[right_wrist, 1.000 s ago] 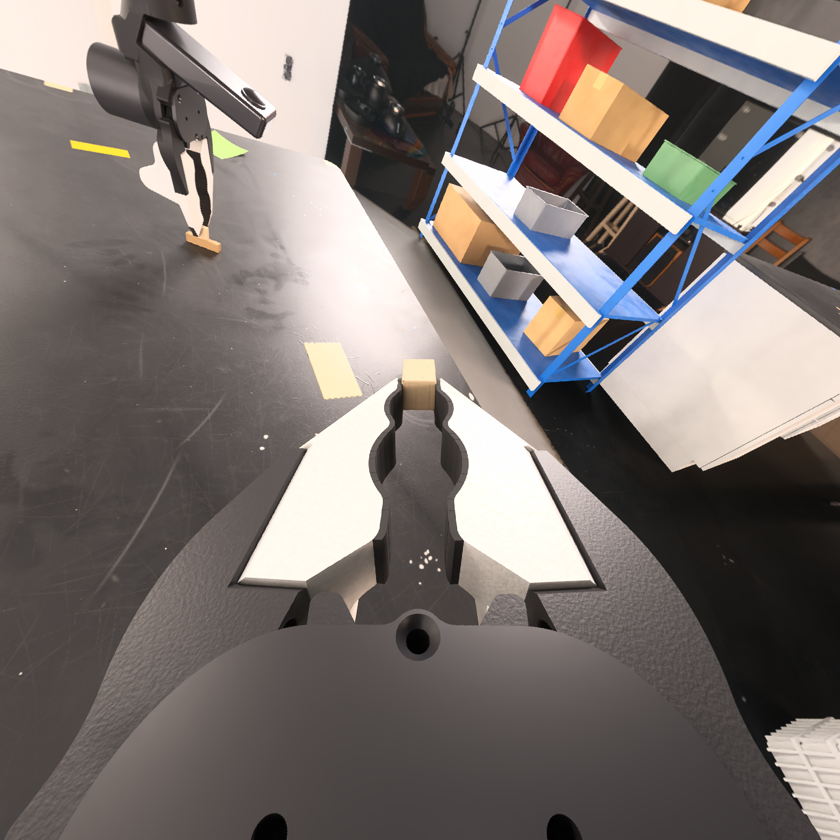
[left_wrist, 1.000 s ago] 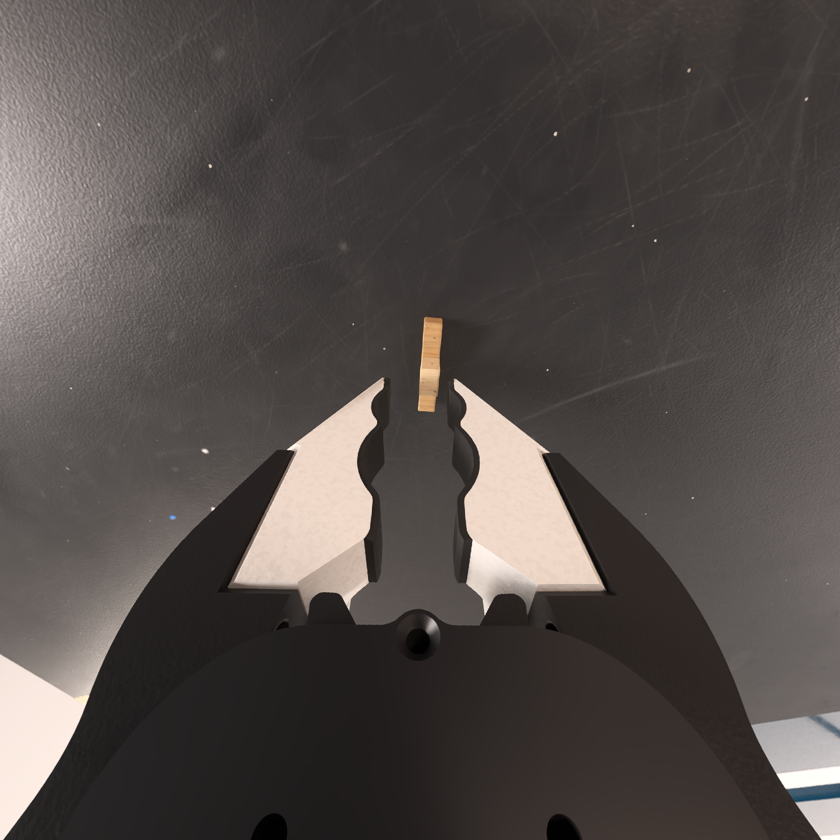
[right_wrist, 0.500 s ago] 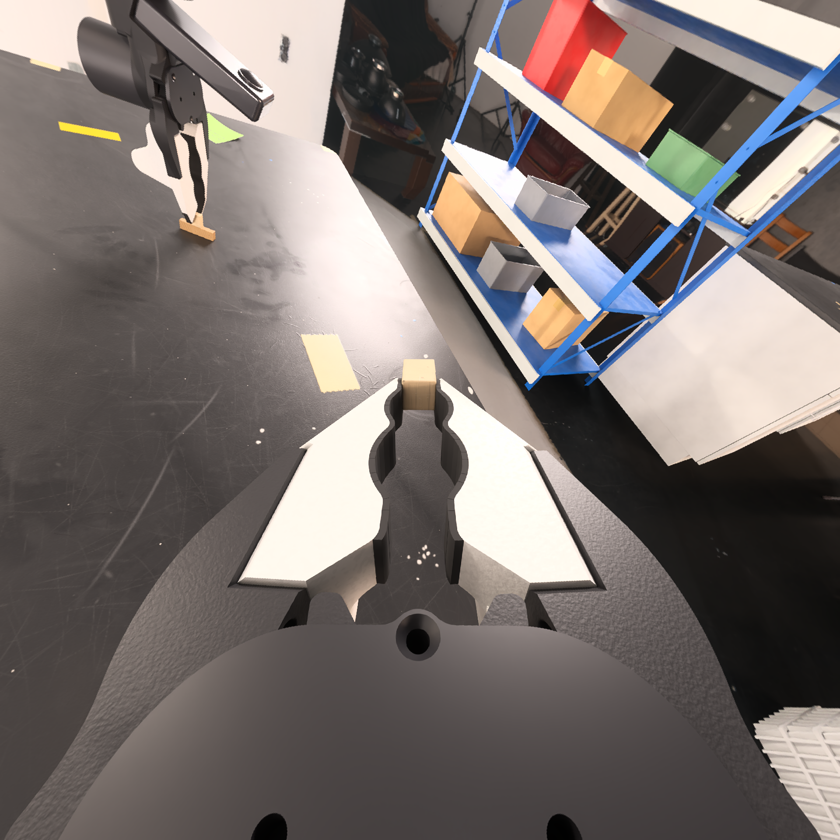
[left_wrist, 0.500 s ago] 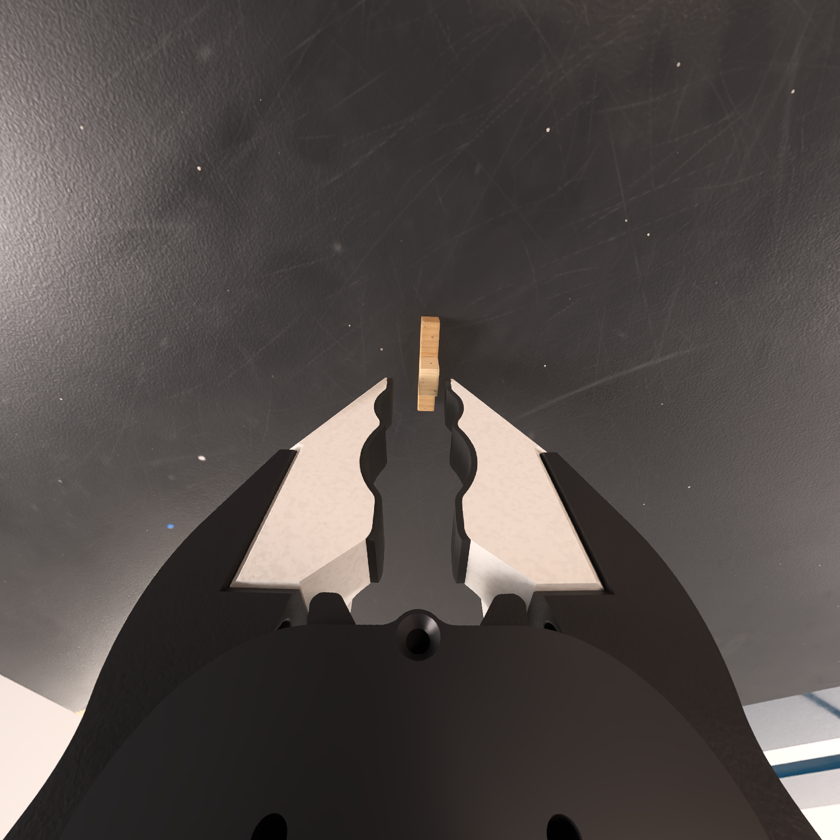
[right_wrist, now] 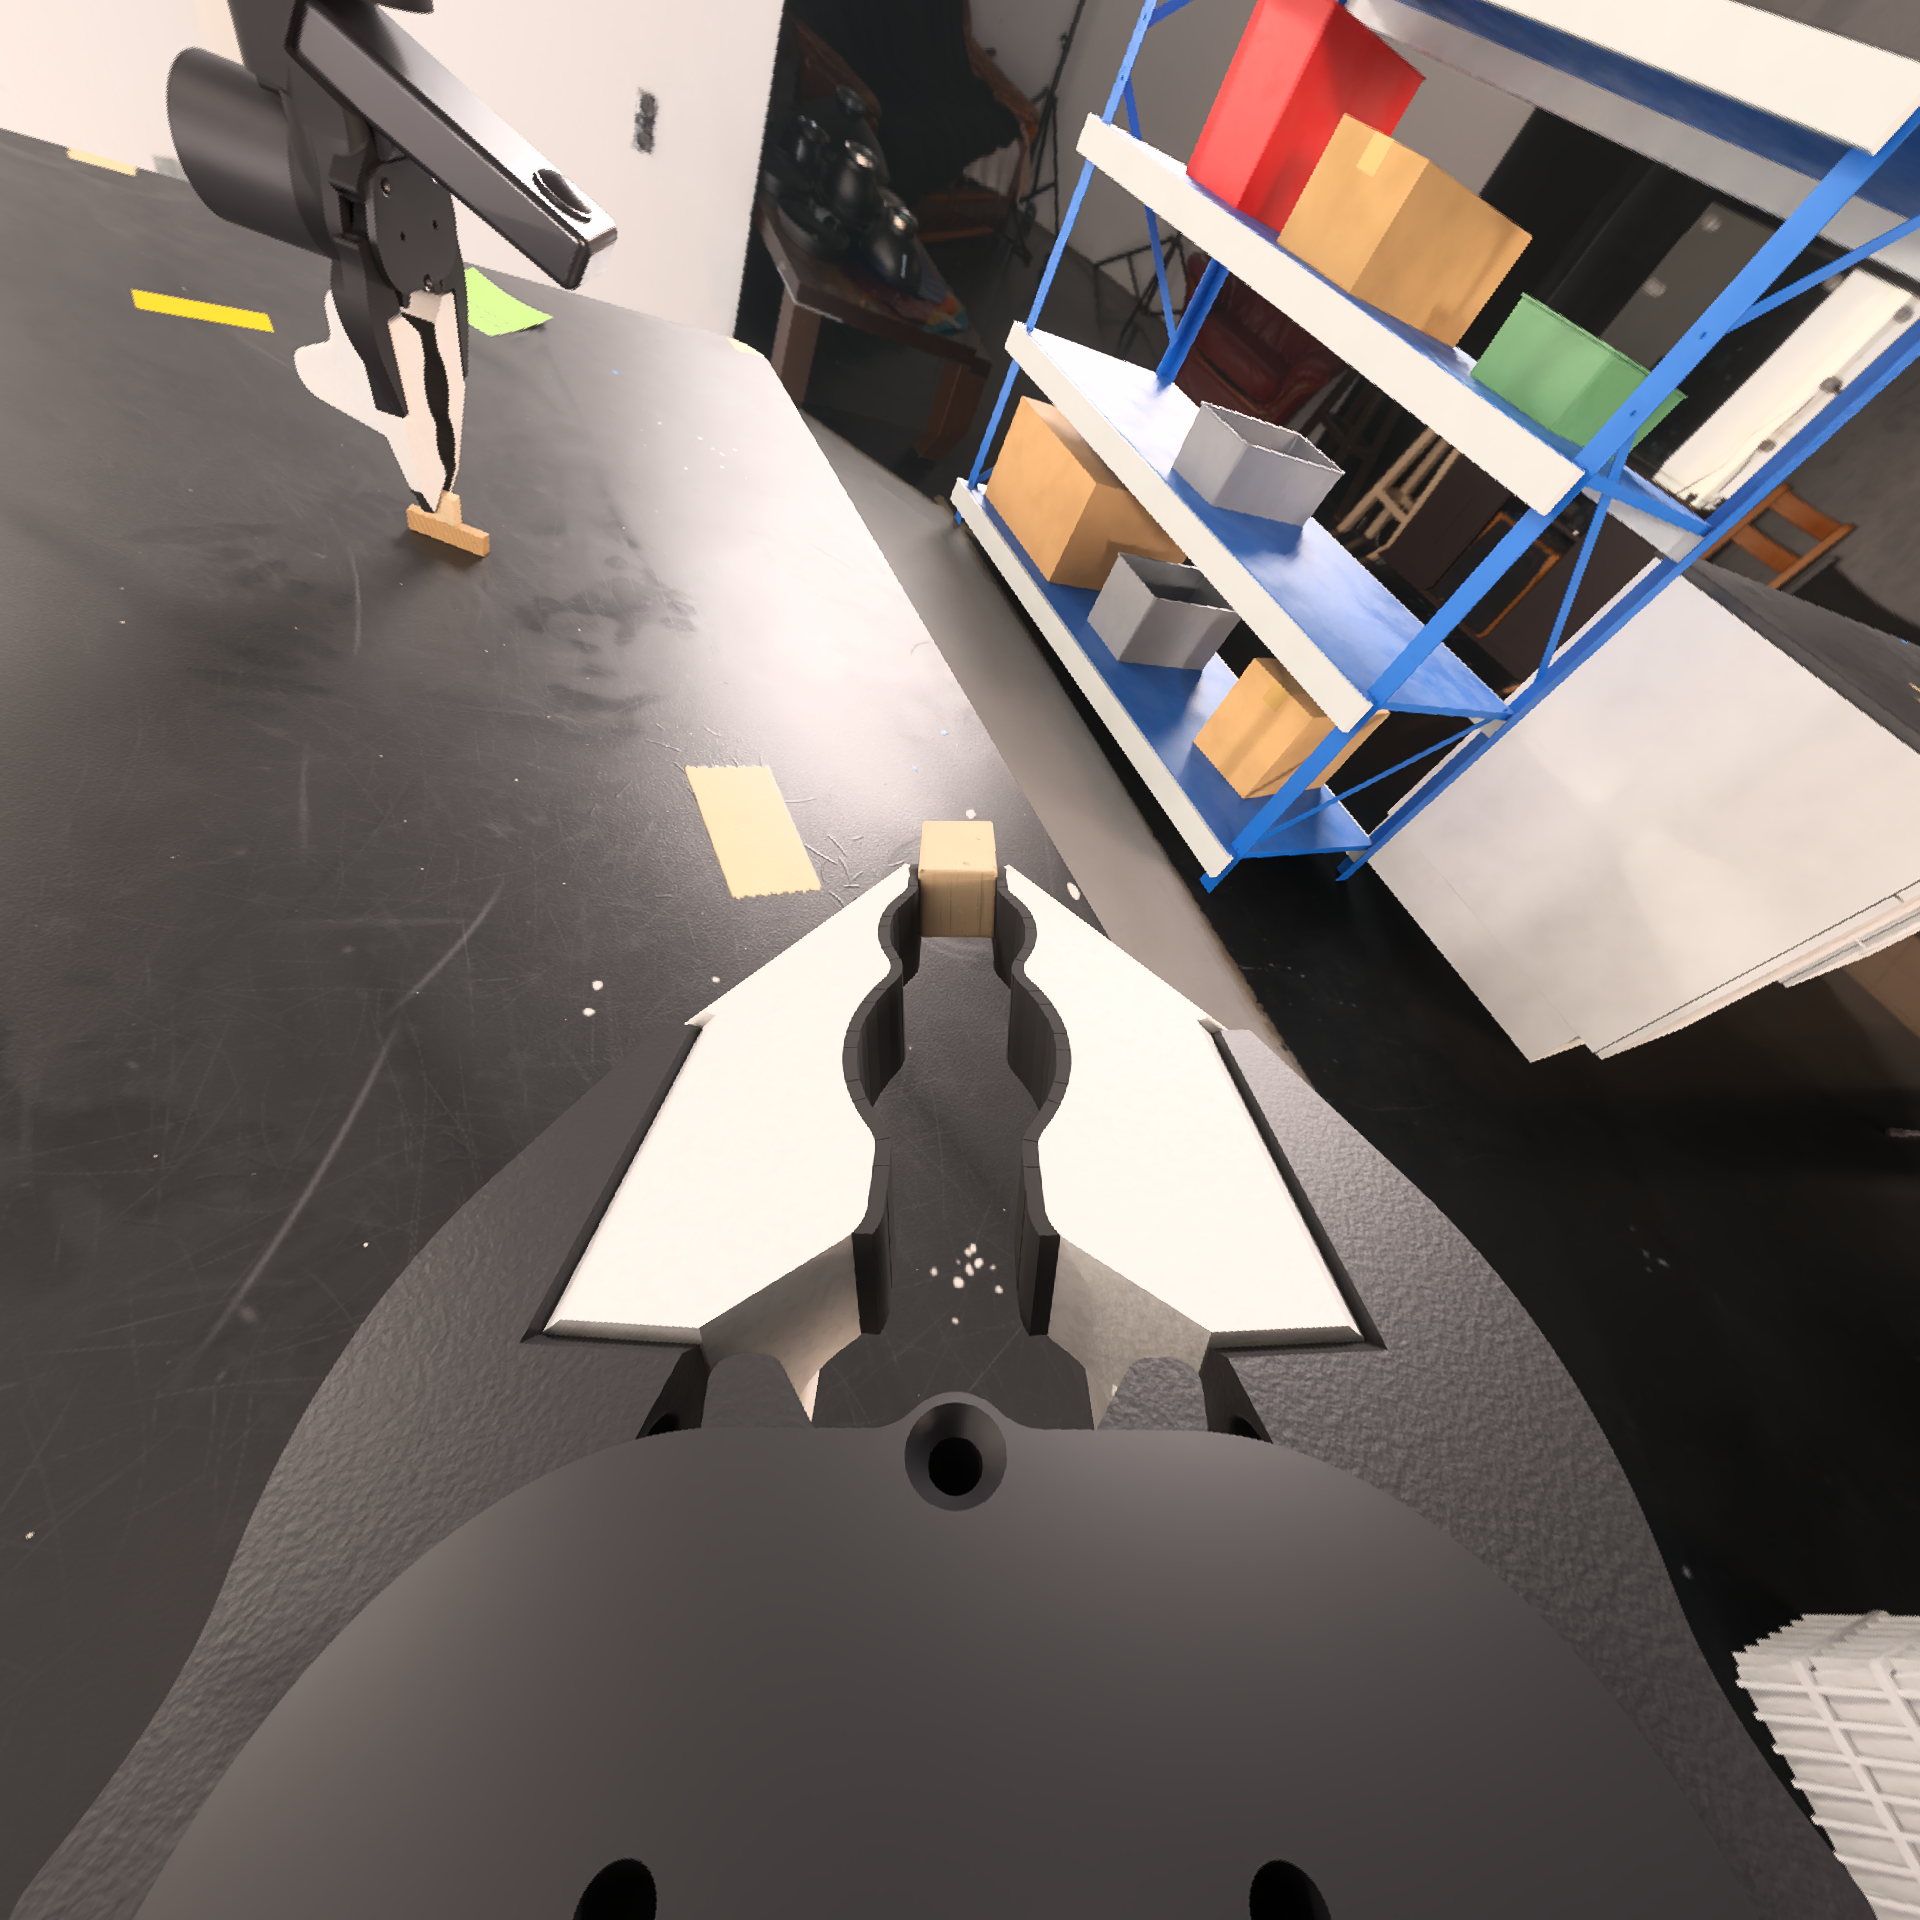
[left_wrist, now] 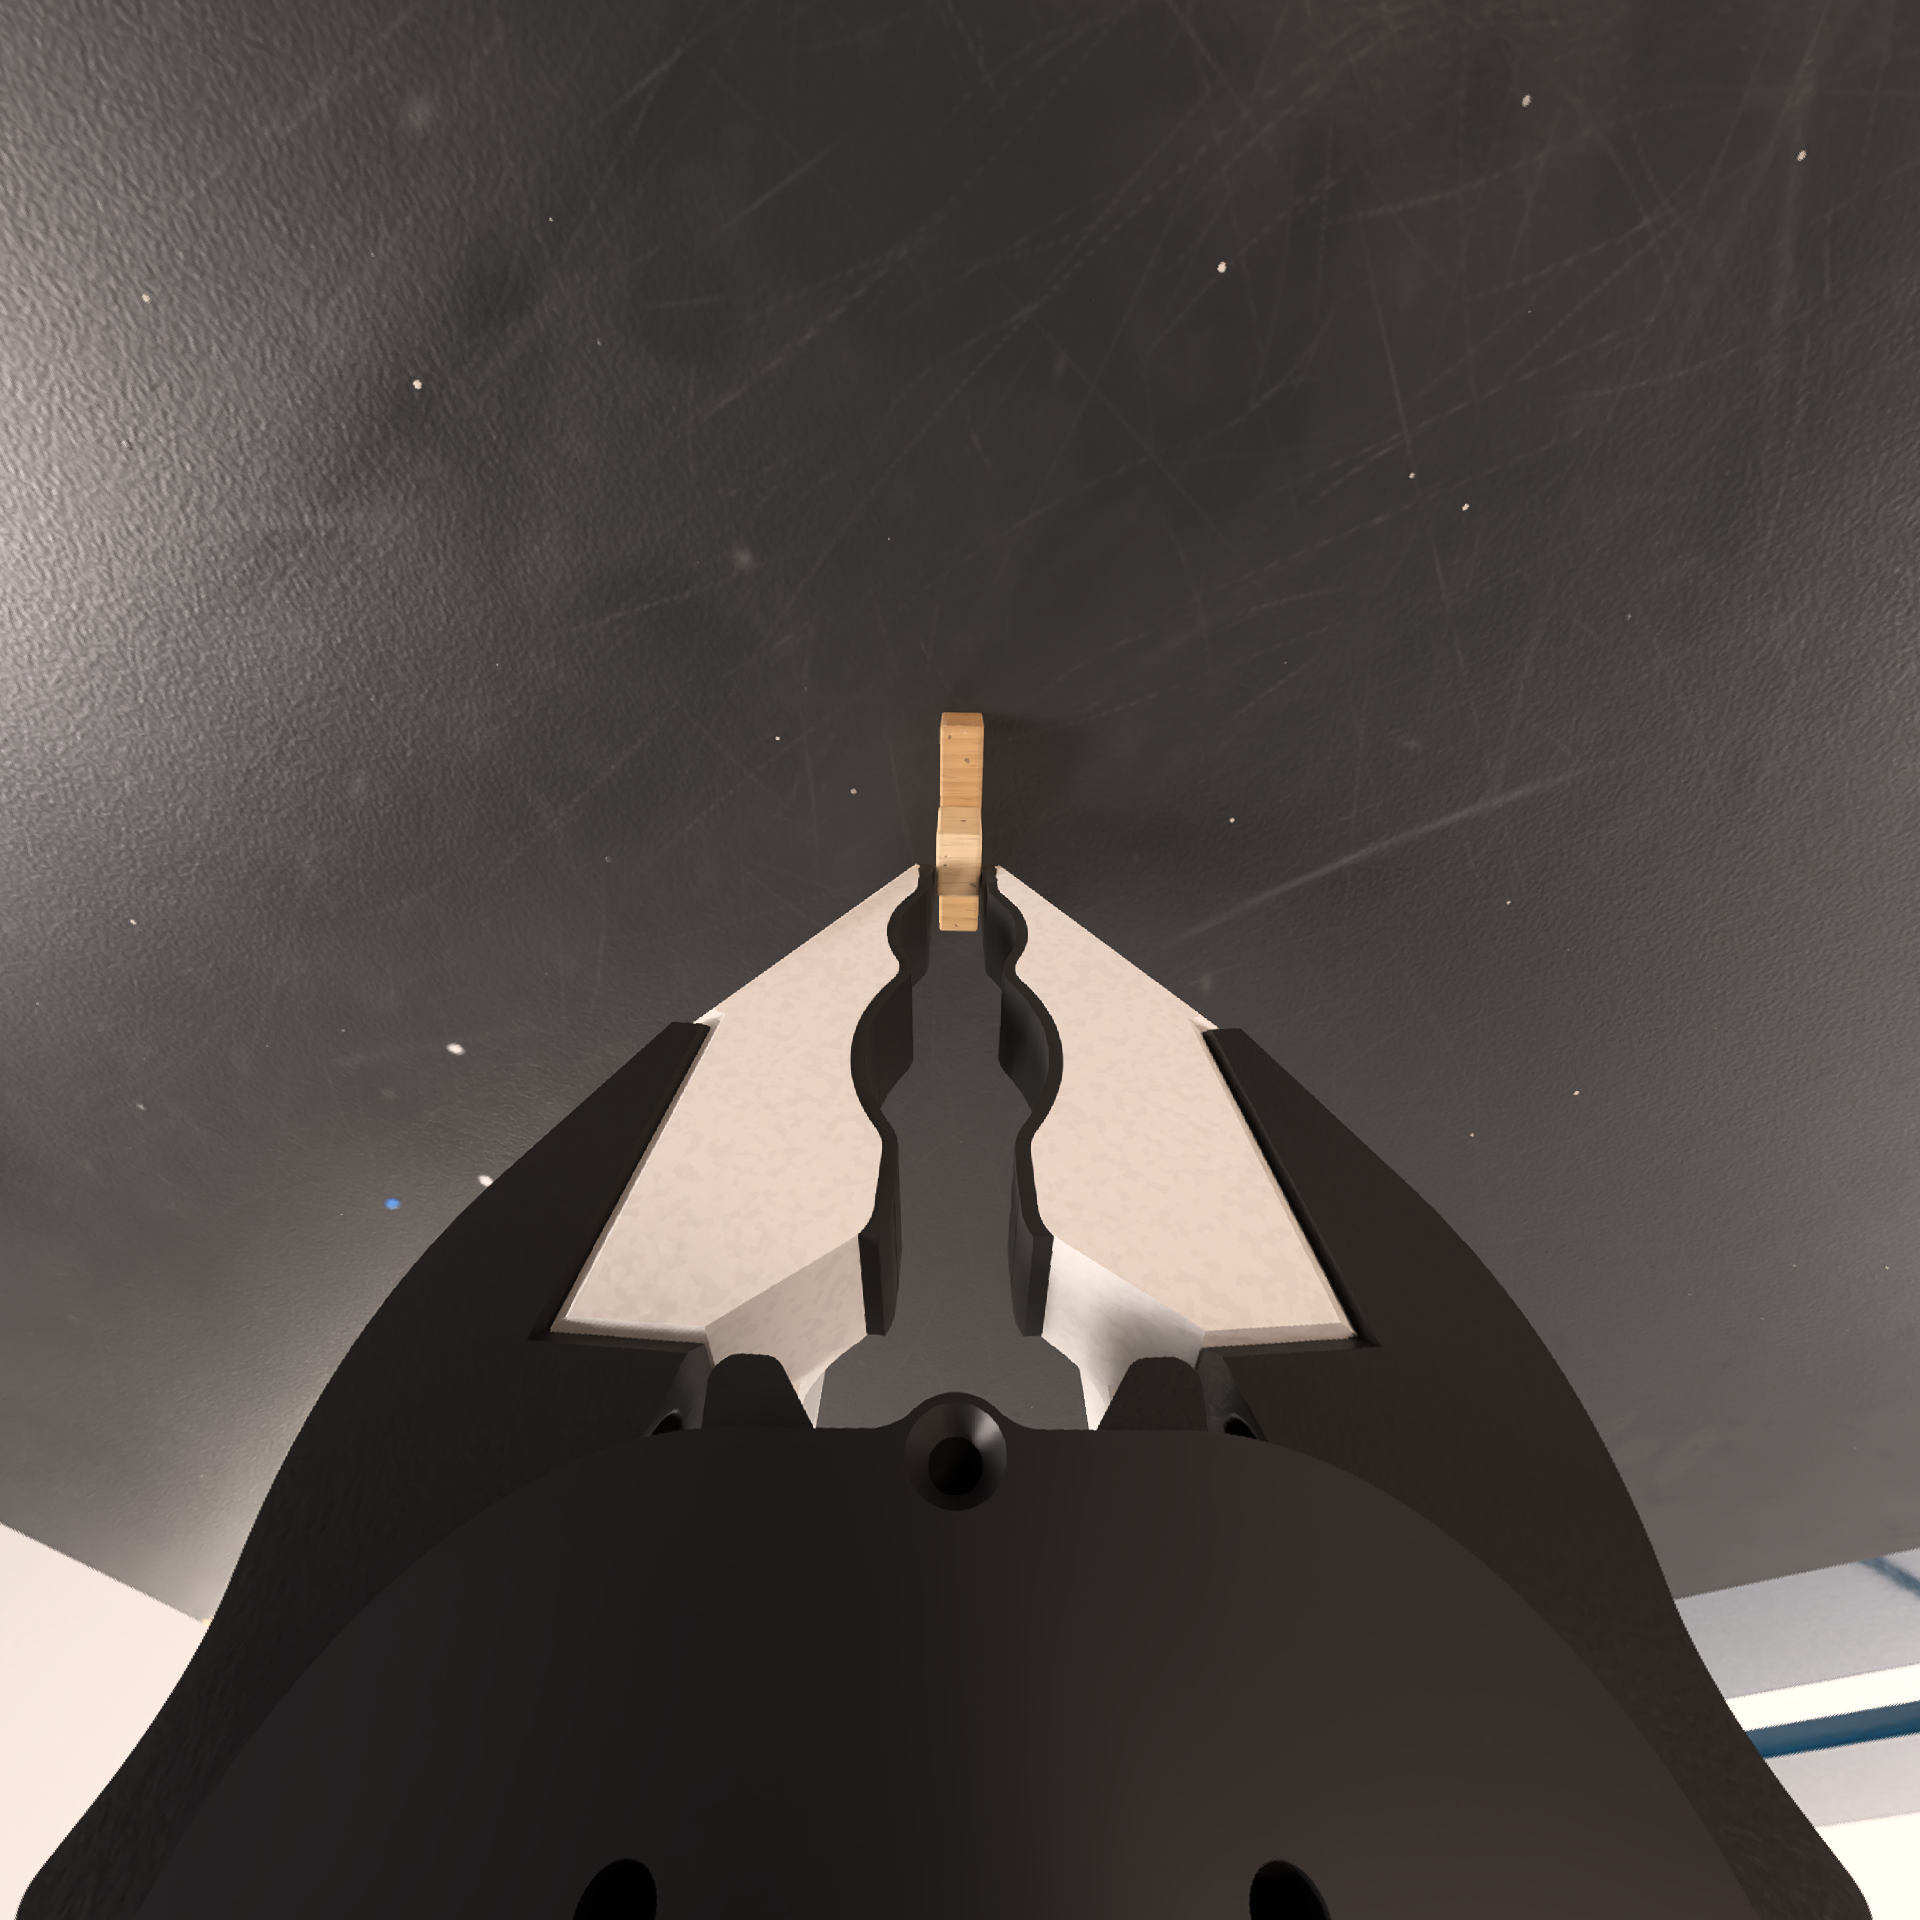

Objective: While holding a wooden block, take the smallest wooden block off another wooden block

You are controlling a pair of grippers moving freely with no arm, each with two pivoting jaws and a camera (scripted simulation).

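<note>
The smallest wooden block [left_wrist: 958,854] sits on a flat wooden block [right_wrist: 449,532] on the black table [right_wrist: 312,831], between the left gripper [left_wrist: 958,875] tips, which appear closed on it, though contact is unclear. The right gripper [right_wrist: 957,883], well apart, clamps a wooden cube [right_wrist: 957,875]. A tan tape strip [right_wrist: 752,829] lies just left of it.

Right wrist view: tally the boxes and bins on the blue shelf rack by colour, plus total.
Tan cardboard boxes: 3
Grey open bins: 2
Red box: 1
Green box: 1
Total on the blue shelf rack: 7
</note>
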